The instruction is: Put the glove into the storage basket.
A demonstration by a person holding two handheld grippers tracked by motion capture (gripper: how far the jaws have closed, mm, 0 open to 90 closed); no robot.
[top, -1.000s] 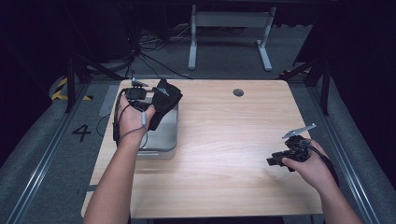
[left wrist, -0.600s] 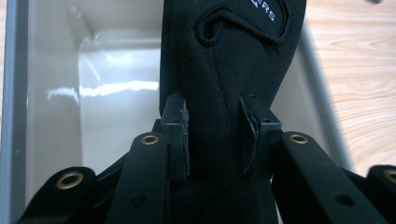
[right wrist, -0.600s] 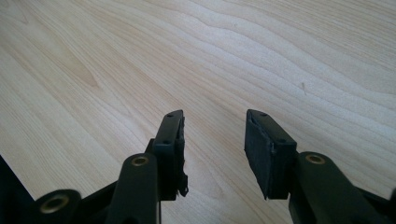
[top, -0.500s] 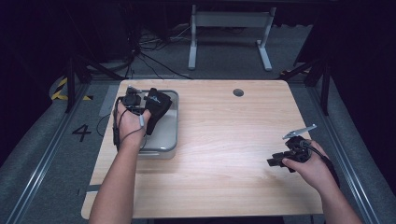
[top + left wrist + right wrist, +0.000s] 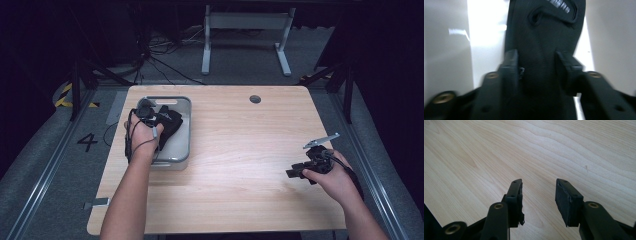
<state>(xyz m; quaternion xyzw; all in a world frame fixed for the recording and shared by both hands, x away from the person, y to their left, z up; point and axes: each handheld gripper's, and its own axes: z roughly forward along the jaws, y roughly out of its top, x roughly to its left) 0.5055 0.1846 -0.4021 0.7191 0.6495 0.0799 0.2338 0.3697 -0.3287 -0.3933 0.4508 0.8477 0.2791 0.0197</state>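
At the left of the high view, much of the black shoe [image 5: 170,127] is covered by the person's left hand and by the left gripper [image 5: 159,121], so that the shoe's outline against the dark tool is hard to separate. The near wall of the grey tub [image 5: 181,150] is partly hidden by the forearm. In the left gripper view the picture is blurred; the shoe [image 5: 544,45] is cut off at the top edge, and a strip of pale lettering on it cannot be read. The pale floor and walls of the tub [image 5: 451,50] are seen on both sides of it.

The shoe is placed inside the tub, at the left rear part of the wooden table [image 5: 240,145]. The left gripper's jaws have just been opening, with the shoe between them. Whether the pads [image 5: 510,62] are pressed on the shoe, merely touching it or just apart from it cannot be told through the blur.

At the right, the right gripper [image 5: 295,172] is held low over the near right part of the table, well apart from the tub. In its own view the jaws are seen spread wide, with nothing between them but bare wood [image 5: 499,150]; no contact with the table can be made out.
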